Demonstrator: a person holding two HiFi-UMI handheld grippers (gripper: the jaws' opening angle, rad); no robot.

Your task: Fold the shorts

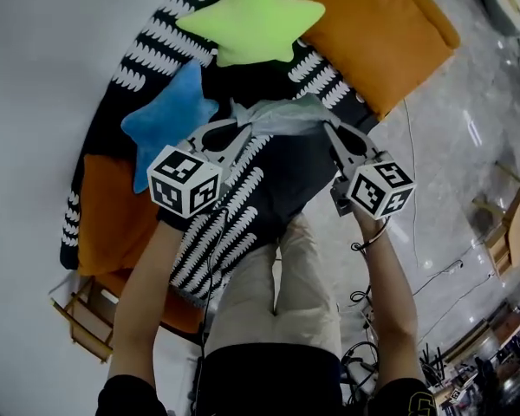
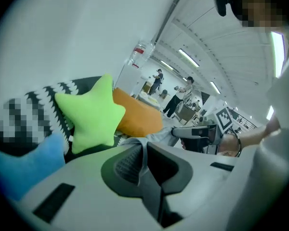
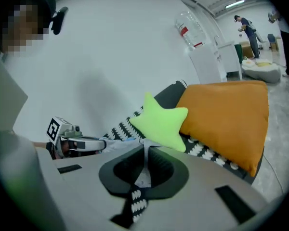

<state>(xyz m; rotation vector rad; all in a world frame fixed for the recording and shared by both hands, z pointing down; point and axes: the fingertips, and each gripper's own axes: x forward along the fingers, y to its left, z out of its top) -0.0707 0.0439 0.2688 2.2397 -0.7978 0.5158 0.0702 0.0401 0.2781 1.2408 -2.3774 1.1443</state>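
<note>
The shorts [image 1: 273, 176], dark with white leaf-pattern stripes and a pale grey-blue top edge [image 1: 286, 115], hang in the air between my two grippers, in front of the person's beige trousers. My left gripper [image 1: 243, 133] is shut on the left end of that top edge; in the left gripper view pale cloth [image 2: 143, 150] is pinched between the jaws. My right gripper [image 1: 330, 129] is shut on the right end, with cloth [image 3: 145, 154] caught in its jaws and patterned fabric hanging below. Each gripper shows in the other's view: the right gripper [image 2: 182, 133] and the left gripper [image 3: 102, 142].
Behind the shorts is a sofa with a black-and-white cover [image 1: 147, 59]. On it lie a green star cushion [image 1: 253, 17], a blue star cushion [image 1: 169, 118] and orange cushions [image 1: 373, 29] [image 1: 113, 219]. A wooden frame [image 1: 82, 319] and cables [image 1: 416, 258] are on the floor.
</note>
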